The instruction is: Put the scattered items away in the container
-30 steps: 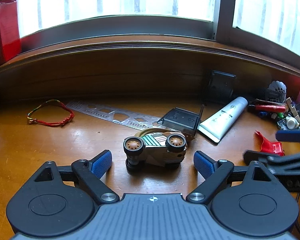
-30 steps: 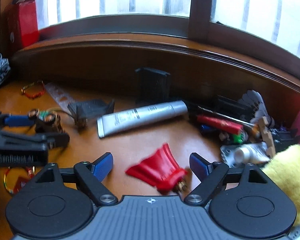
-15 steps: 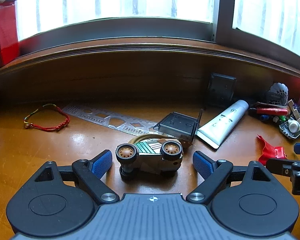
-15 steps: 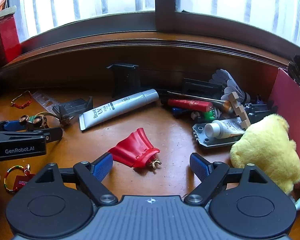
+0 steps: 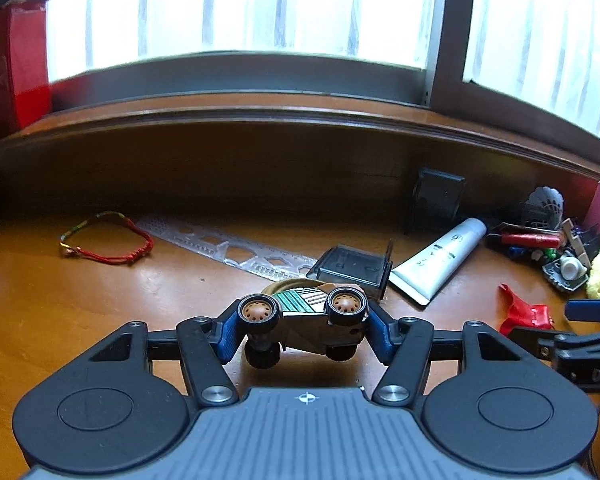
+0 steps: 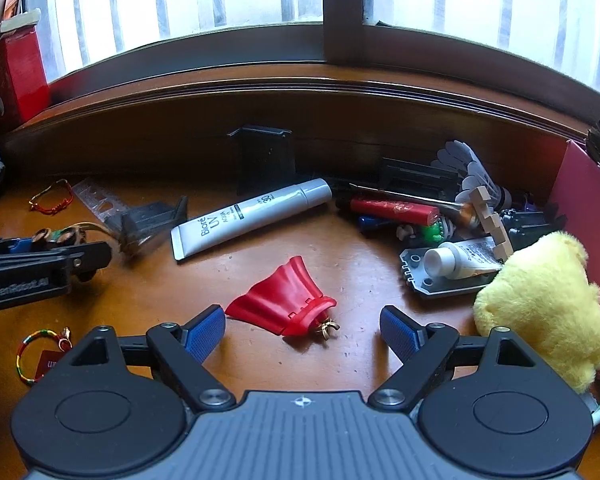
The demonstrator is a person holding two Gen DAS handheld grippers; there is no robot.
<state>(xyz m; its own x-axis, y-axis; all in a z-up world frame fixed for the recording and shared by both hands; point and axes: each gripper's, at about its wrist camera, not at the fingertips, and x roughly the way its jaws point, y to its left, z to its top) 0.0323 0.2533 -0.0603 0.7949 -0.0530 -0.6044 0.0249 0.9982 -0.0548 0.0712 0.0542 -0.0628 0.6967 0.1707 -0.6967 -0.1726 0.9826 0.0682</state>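
Between the blue pads of the left gripper (image 5: 303,330) lies a toy car (image 5: 306,326), tipped on its side on the wooden desk (image 5: 60,320) with two tan-hubbed wheels facing up. The pads press against both ends of the car, so this claw is closed on it. The car looks like hard plastic or die-cast: stiff, light, not fragile, but smooth, and its wheels can roll, so I judge the body is the place to hold it, not the tyres. The present grip at nose and tail seems sound as long as the pads sit on the body and not on a wheel that could turn and let it slip.

Over at the right gripper (image 6: 302,330) the jaws stand wide, holding nothing. A red cape (image 6: 282,300) lies on the desk just ahead of them, nearer the left pad, with a small gold clasp at its narrow end. It appears to be thin moulded plastic: very light, slightly flexible, likely to skid if nudged. The thick collar end by the clasp would be the firmest place to pinch.

Farther back lie a white tube (image 6: 248,216), a clear ruler (image 5: 228,250), a red bracelet (image 5: 108,240) and a yellow plush (image 6: 540,304). A pink wall (image 6: 584,208) at the far right may be the container, though I cannot tell for sure.
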